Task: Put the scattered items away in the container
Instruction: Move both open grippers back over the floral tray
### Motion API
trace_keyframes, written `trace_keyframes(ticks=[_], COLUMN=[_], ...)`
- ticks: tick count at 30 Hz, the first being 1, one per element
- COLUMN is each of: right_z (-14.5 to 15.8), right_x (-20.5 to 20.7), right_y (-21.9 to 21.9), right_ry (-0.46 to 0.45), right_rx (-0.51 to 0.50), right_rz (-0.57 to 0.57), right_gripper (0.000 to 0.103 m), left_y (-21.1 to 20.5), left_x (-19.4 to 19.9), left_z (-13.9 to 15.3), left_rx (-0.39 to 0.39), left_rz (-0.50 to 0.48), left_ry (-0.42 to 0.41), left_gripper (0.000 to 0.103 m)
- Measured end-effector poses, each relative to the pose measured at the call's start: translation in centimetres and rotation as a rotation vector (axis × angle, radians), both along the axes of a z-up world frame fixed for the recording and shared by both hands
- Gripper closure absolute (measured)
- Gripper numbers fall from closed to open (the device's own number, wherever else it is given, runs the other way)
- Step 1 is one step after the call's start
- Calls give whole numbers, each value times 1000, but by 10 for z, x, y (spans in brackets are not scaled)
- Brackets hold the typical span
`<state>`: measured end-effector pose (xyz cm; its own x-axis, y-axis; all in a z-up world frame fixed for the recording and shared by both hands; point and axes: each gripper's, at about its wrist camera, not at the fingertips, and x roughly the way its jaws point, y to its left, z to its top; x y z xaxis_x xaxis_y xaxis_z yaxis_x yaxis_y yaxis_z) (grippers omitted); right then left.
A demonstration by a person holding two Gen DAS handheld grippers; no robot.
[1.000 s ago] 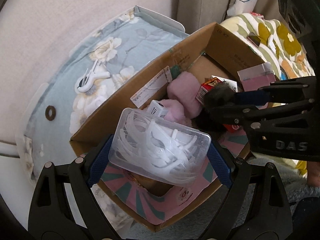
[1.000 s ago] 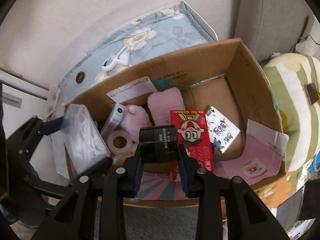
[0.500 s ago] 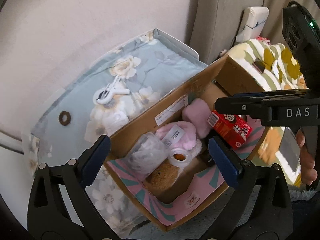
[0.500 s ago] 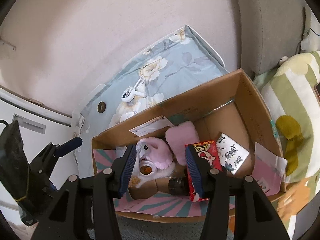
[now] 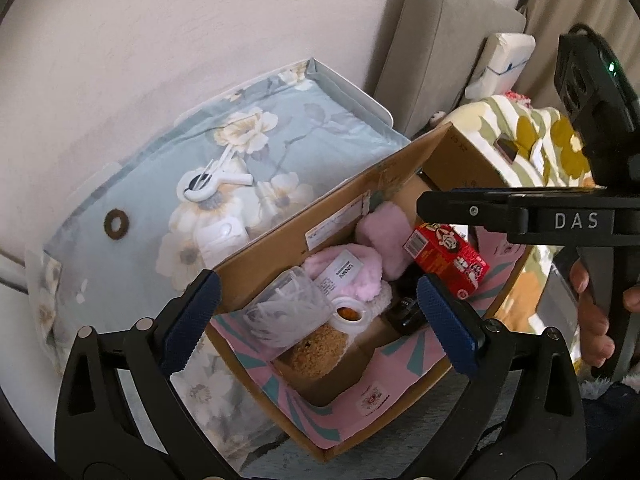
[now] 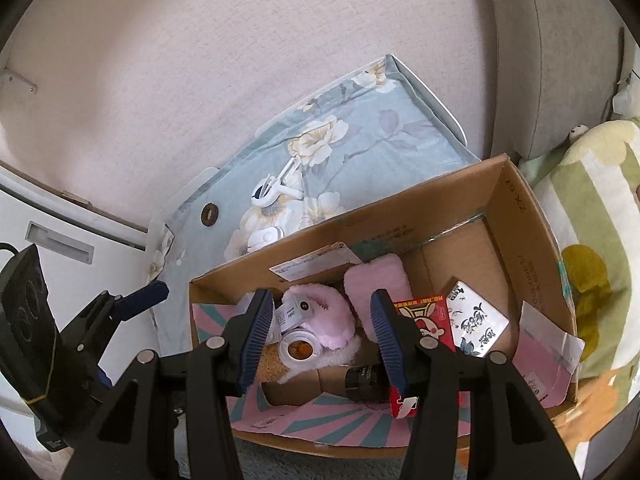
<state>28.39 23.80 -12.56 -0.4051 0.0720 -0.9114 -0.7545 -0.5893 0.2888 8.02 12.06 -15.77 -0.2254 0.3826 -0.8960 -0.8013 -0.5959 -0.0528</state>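
Left gripper (image 5: 320, 320) hangs over the near-left corner of the brown cardboard box (image 5: 280, 236), jaws spread wide and empty. Directly under it, inside the box, lies the clear plastic tub of white clips (image 5: 286, 314), with a small round white jar (image 5: 348, 314), a tan furry toy (image 5: 320, 350) and a fluffy pink slipper pair (image 5: 352, 276) packed beside it. Right gripper (image 6: 320, 332) sits half open above the middle, nothing between its pads; a black cylinder (image 6: 362, 380) rests on the floor of the box below, and a red printed carton (image 6: 424, 316) is further right.

Both drops look finished, I'd say, so the good move is lifting straight up clear of the walls, then swinging left toward what is outstanding: 1 white plastic clip (image 5: 208, 184), 1 brown ring (image 5: 117, 224) and 1 small white case (image 5: 222, 234) on the pale blue floral cushion (image 5: 140, 184).

Only the left view shows the hand (image 5: 596, 320) gripping the other handle; only the right view shows the black-and-white printed packet (image 6: 478, 320) and the white cabinet (image 6: 60, 240).
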Motion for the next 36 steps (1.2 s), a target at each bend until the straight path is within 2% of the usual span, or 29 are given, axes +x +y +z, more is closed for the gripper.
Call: trace_keyframes(ticks=[4, 10, 14, 21, 28, 32, 36], right_z=[0, 2, 2, 0, 5, 12, 15], right_x=[1, -1, -2, -17, -59, -91, -122], right_y=[0, 0, 2, 3, 10, 17, 26], right_ry=[3, 15, 23, 16, -26, -49, -72], right_rx=[0, 18, 20, 33, 80, 117, 145], right_rz=[-1, 3, -3, 22, 105, 154, 196], right_gripper=[56, 56, 56, 56, 56, 56, 56], left_y=[-7, -31, -43, -79, -121, -132, -129], left_x=[-3, -10, -19, -49, -100, -129, -158], left_z=[8, 39, 47, 49, 57, 61, 50], left_rx=[74, 324, 368, 320, 242, 166, 47], left_rz=[7, -1, 28, 136, 264, 300, 298], left_ry=[-28, -95, -90, -33, 38, 103, 152], left_gripper=[5, 3, 1, 1, 1, 1, 1])
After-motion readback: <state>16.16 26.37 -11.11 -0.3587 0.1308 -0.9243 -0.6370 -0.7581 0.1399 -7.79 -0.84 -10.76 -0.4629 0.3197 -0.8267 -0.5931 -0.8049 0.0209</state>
